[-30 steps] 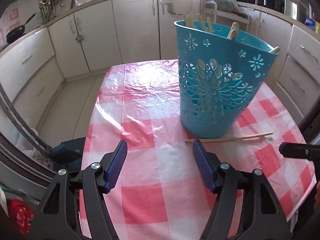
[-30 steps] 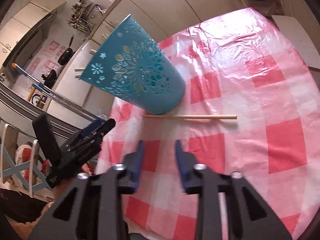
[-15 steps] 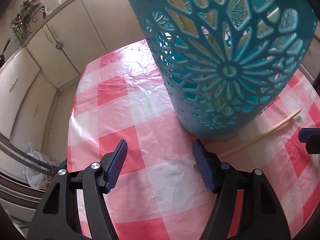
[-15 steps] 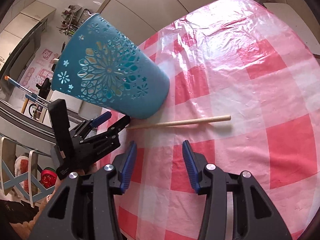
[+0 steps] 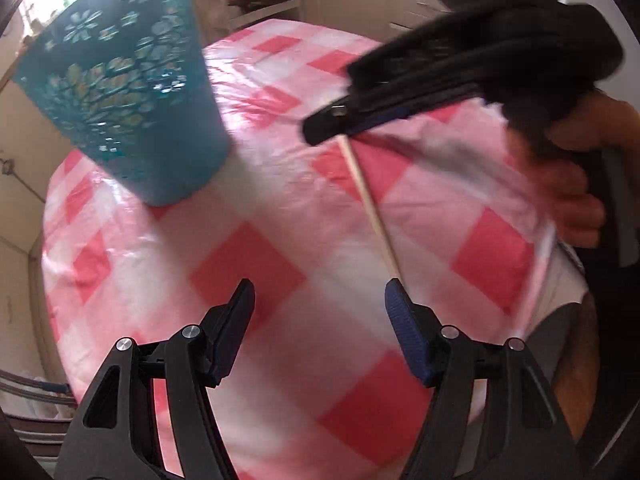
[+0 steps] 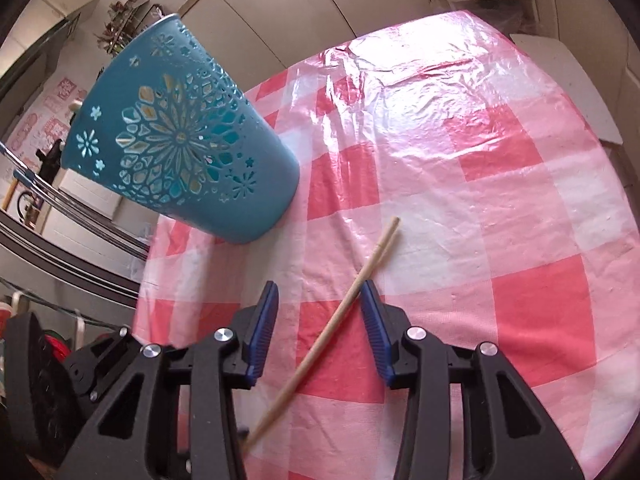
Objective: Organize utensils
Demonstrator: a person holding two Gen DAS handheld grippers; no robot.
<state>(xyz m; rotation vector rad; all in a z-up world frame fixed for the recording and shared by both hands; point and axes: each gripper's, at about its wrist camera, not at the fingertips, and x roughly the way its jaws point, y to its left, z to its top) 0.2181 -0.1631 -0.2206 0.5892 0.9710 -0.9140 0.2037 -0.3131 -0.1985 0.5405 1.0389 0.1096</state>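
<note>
Teal basket [image 6: 180,152] upright – contents hidden from view

Left gripper [image 5: 318,296]: jaws wide apart, nothing between the pads, angled down.

Right gripper [image 6: 320,294]: angled down, jaws have just been closing, partly apart around a stick, pads not pressing. Bare hand [image 5: 572,176] grips its handle.

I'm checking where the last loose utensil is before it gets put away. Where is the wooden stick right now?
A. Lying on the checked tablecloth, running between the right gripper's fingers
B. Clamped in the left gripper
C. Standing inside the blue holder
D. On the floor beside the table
A: in the right wrist view the wooden stick lies on the checked tablecloth, running between the fingers of the right gripper, apart from the blue holder.
</note>
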